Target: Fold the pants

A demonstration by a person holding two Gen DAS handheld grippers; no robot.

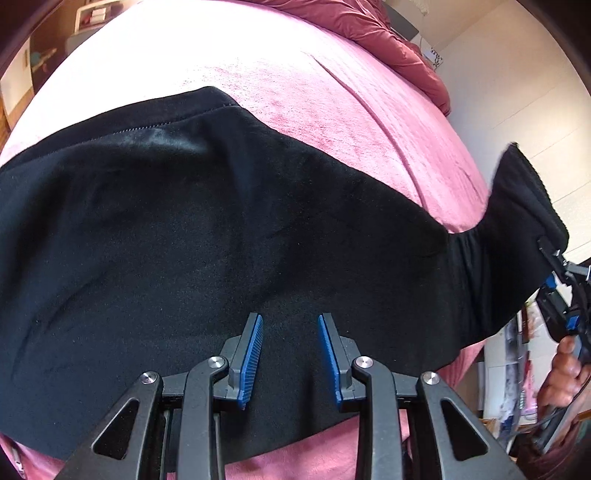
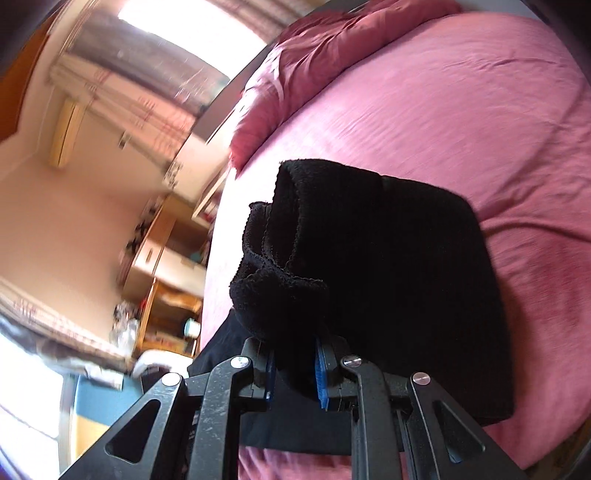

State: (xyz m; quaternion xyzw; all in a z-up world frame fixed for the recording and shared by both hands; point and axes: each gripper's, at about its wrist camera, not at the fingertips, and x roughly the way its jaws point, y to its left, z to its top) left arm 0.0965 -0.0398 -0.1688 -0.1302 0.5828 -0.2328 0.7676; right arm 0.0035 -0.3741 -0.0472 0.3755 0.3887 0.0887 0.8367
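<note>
Black pants [image 1: 184, 229] lie spread across a pink bed cover [image 1: 332, 110]. My left gripper [image 1: 290, 318] points down over their near edge. It is open, its blue pads [image 1: 253, 354] apart, and the cloth lies flat beneath the gap. At the right edge of the left wrist view, one end of the pants [image 1: 517, 221] is lifted off the bed, and my right gripper [image 1: 554, 284] holds it. In the right wrist view the right gripper [image 2: 295, 354] is shut on that bunched ribbed end [image 2: 295, 258], and the rest of the cloth [image 2: 424, 295] trails onto the bed.
A dark red duvet [image 1: 369, 26] is heaped at the far end of the bed [image 2: 314, 48]. A person's hand [image 1: 565, 369] grips the right tool. Wooden shelves [image 2: 166, 266] and a wall stand beyond the bed's edge, blurred in the right wrist view.
</note>
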